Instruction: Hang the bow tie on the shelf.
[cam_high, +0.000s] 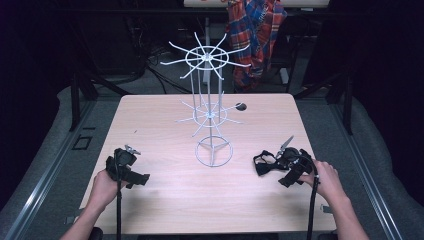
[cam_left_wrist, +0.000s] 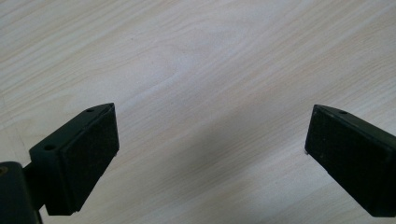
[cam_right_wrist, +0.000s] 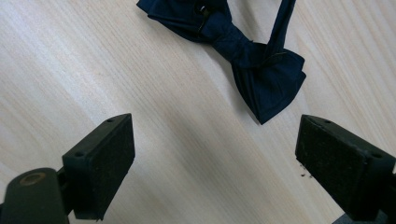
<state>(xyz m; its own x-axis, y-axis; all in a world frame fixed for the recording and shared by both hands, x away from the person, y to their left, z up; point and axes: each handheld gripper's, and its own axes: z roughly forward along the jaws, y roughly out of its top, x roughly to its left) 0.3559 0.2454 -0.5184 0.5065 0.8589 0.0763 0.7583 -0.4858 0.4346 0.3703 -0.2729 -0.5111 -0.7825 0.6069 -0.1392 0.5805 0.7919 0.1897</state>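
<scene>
We begin nearest the person. The left tool (cam_high: 131, 169) sits at about 8 o'clock on the surface (cam_high: 170, 200), held by the left hand (cam_high: 102, 187). In the left gripper view its jaws stand wide apart with bare wood grain between them, so we record it as released and holding nothing.

The right tool (cam_high: 285, 167) is at about 4 o'clock, gripped by the right hand (cam_high: 322, 177). In the right gripper view its jaws are also spread wide and carry nothing.

The item of interest, a dark navy bow tie (cam_right_wrist: 243, 51), lies flat on the surface just beyond the right tool's jaws, towards 12 o'clock in that view; in the high view it sits just beside that tool on its 9 o'clock side. It is apart from both jaws.

We judge the bow tie to be light, soft and limp: folded cloth wings, a tight central knot (cam_right_wrist: 224, 35) and a thin strap (cam_right_wrist: 282, 21) running off from it. It should not be fragile, but it will sag and may slide on the smooth wood when pushed. The knot looks the firmest place to take hold; a wing edge would fold, and the strap would let the body dangle. A small dark fitting near the knot is too small for us to identify.

Farther off, at the centre towards 12 o'clock, stands a white wire rack (cam_high: 210, 100) with two tiers of radiating prongs, all bare. Beyond the surface's far edge a plaid garment (cam_high: 255, 35) hangs.
</scene>
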